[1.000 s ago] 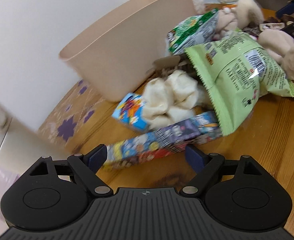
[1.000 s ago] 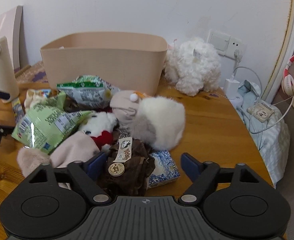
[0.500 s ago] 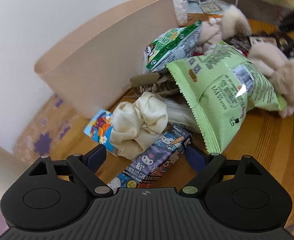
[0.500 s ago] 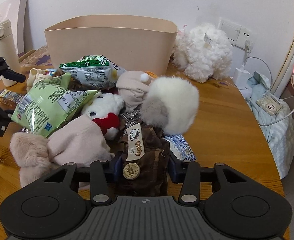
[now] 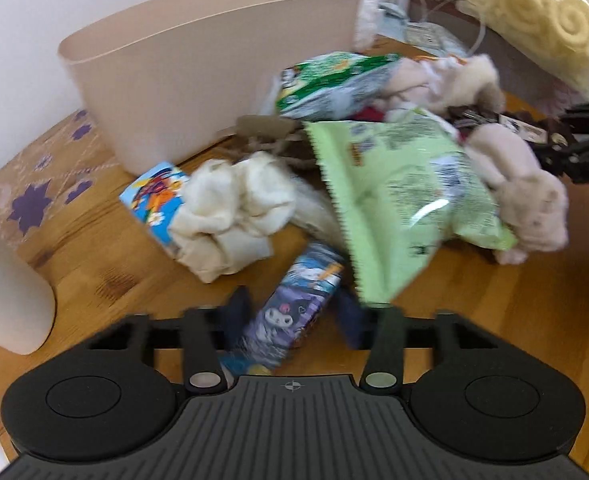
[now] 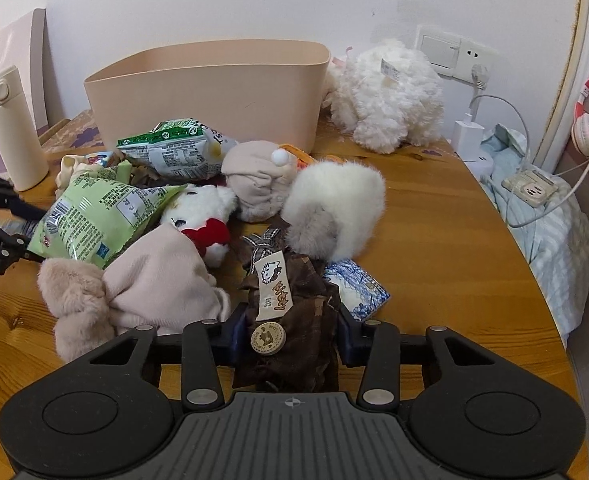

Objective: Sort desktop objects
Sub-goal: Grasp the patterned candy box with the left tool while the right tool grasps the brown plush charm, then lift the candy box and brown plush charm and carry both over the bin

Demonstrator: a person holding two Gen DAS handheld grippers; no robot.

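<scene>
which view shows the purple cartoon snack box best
The left wrist view. The purple cartoon box lies right between the left gripper fingers, its printed face toward the camera, though blurred. In the right wrist view it is all but hidden behind the light green snack bag; only the left gripper's black frame shows there.

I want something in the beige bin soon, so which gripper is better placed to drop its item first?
Probably the left gripper: shut on the purple cartoon box, with the beige plastic bin close ahead. The right gripper, holding the brown plaid fabric item, sits behind the pile.

Snack bags (image 6: 94,216) and plush toys (image 6: 334,212) lie before the bin (image 6: 214,88).
</scene>
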